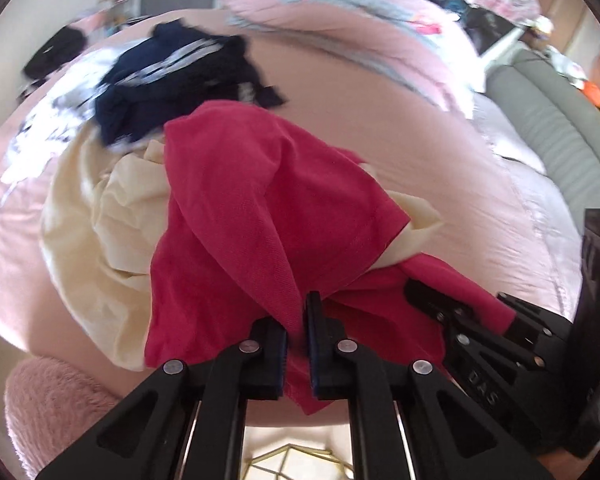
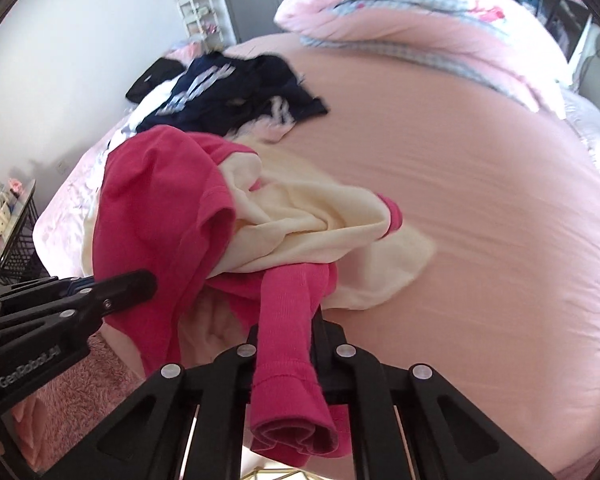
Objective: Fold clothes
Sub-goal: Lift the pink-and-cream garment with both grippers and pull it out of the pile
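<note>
A red shirt (image 1: 260, 200) lies bunched on top of a cream garment (image 1: 92, 208) on the pink bed (image 1: 400, 152). My left gripper (image 1: 298, 320) is shut on a fold of the red shirt near the bed's front edge. Just to its right, the right gripper (image 1: 460, 308) also pinches red fabric. In the right wrist view my right gripper (image 2: 288, 332) is shut on a red sleeve (image 2: 288, 360) that drapes back over its fingers. The left gripper (image 2: 140, 280) reaches in from the left, its tip against the red shirt (image 2: 160, 200). The cream garment (image 2: 320, 216) is tangled with it.
A navy garment with white stripes (image 1: 172, 80) (image 2: 236, 92) and white clothes lie behind the red shirt. A folded pink quilt (image 1: 340, 20) (image 2: 420, 20) sits at the far side. A grey padded edge (image 1: 548, 120) borders the right. A pink fuzzy mat (image 1: 52, 400) lies below the front edge.
</note>
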